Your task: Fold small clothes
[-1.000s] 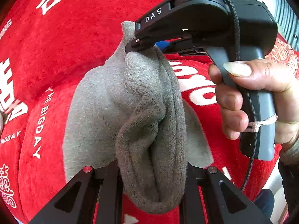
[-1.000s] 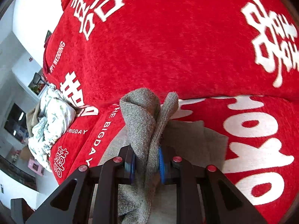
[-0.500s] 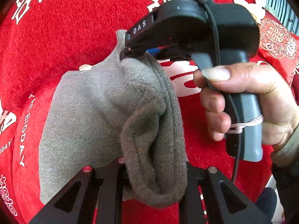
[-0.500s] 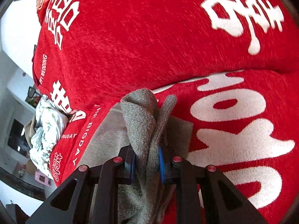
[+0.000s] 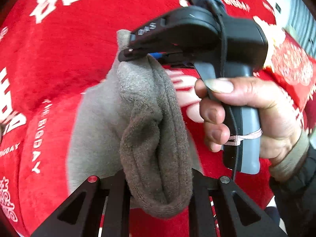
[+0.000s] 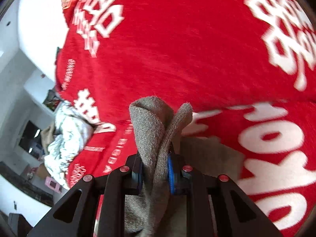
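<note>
A grey-brown knitted garment (image 5: pixel 154 130) hangs bunched between my two grippers above a red blanket (image 5: pixel 65 59). My left gripper (image 5: pixel 158 185) is shut on its thick folded lower edge. In the left wrist view my right gripper (image 5: pixel 126 56), held in a hand (image 5: pixel 252 116), pinches the garment's upper corner. The right wrist view shows that right gripper (image 6: pixel 155 172) shut on the grey-brown garment (image 6: pixel 152 126) between blue pads (image 6: pixel 170 174), with two folds sticking up past the fingers. The rest of the cloth trails down onto the blanket.
The red blanket (image 6: pixel 187 49) with white lettering covers the whole surface. A crumpled white floral cloth (image 6: pixel 67 136) lies at its left edge. Beyond that edge are a floor and furniture (image 6: pixel 29 138). A red patterned cushion (image 5: pixel 292 67) sits at the far right.
Both grippers kept their hold on the garment. They swung over the blanket and back, the printed letters shifting behind them; the cloth hangs much as it did a second ago.
</note>
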`<state>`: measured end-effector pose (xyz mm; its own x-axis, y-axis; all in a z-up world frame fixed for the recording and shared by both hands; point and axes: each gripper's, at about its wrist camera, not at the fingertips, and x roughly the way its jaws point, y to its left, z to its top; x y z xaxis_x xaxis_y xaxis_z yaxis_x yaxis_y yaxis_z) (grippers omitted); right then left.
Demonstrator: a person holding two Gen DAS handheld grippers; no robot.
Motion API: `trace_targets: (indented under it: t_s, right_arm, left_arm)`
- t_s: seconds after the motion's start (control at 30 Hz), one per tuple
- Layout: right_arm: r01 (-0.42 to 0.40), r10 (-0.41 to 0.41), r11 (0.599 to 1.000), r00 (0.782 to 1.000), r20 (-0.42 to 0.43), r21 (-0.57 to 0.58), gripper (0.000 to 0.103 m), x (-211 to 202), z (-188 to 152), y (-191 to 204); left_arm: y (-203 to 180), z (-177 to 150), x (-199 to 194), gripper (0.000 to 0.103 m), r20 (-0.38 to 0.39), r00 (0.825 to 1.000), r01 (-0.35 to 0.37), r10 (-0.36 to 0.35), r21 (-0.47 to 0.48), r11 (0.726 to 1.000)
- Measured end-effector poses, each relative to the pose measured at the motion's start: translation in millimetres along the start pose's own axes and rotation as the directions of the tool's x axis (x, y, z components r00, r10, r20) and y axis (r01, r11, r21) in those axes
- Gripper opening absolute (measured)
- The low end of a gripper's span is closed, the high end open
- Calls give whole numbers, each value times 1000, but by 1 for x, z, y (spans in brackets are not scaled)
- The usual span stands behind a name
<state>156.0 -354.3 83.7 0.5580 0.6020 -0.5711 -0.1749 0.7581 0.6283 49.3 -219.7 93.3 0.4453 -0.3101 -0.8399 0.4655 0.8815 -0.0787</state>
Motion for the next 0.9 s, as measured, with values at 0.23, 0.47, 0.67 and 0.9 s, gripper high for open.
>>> trace_targets:
  t_s: [0.23,0.47,0.67,0.9]
  right_arm:
    - [-65,63,995,997,-39,-69,21,22,11,36]
    - [-30,34,999,994,-108,38,21,30,6,-25]
    - [-30,39,997,992,-119,77,21,30,0,-54]
    - [-2,20,990,992,-126,139,21,30,-14,-88]
  left_arm:
    - [15,0,-19,16,-11,998,-66,65,-49,997]
    - [-30,3,20,16,-94,987,-130,133,36,991]
    - [-53,4,43,16,-124,976,-168,180,102,981]
    - [-61,-4,69,16,-148,970,-172,191,133,976]
